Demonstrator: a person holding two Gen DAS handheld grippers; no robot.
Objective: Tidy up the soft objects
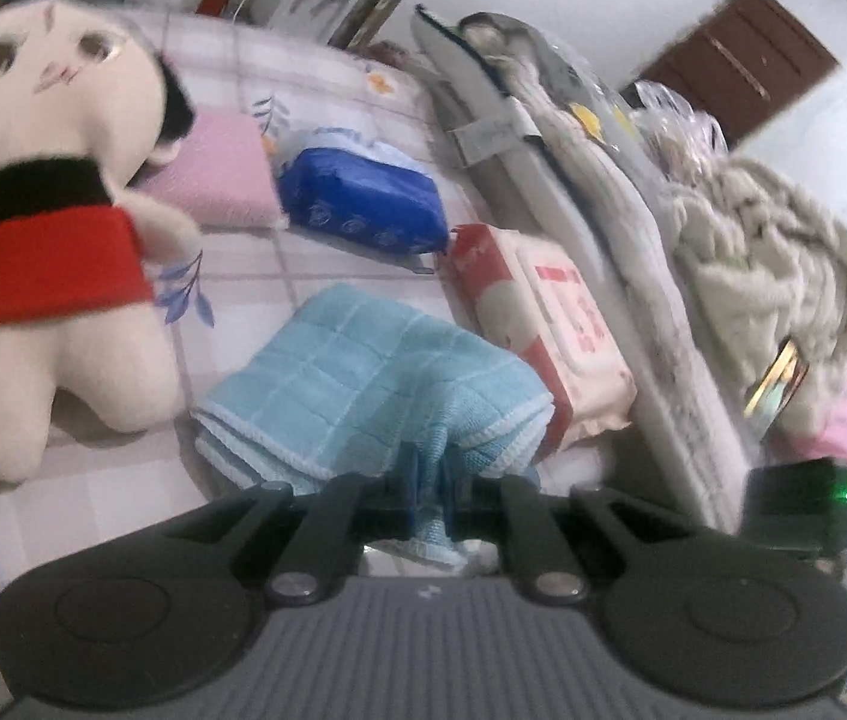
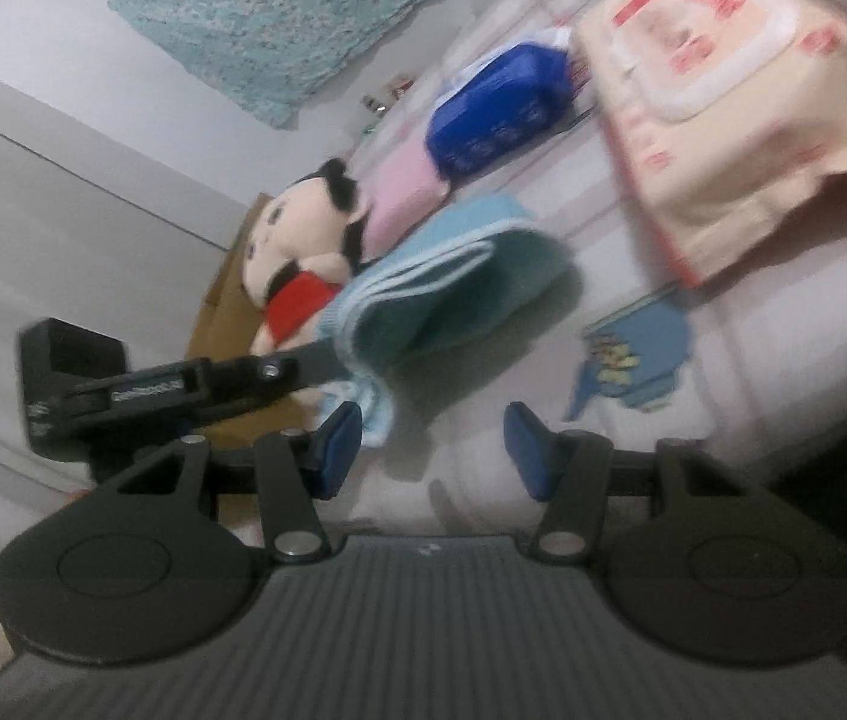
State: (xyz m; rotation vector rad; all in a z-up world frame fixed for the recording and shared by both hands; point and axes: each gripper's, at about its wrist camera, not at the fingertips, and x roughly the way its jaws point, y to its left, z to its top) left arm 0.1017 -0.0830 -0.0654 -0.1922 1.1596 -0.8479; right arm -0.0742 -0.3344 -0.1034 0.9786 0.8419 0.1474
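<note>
The left gripper (image 1: 428, 495) is clamped tight on the near edge of the light blue towel (image 1: 363, 384), which lies folded on the bed sheet (image 1: 315, 252). The right gripper (image 2: 432, 450) stands half open with nothing between its fingers. Around the towel lie a wipes pack (image 1: 543, 336), a blue pack (image 1: 363, 210), a pink cloth (image 1: 219, 168) and a doll (image 1: 39, 228).

No text is legible. The red print on the cream tissue pack (image 1: 549, 324) and the white label on the left gripper (image 2: 357, 384) are too blurred to read.
</note>
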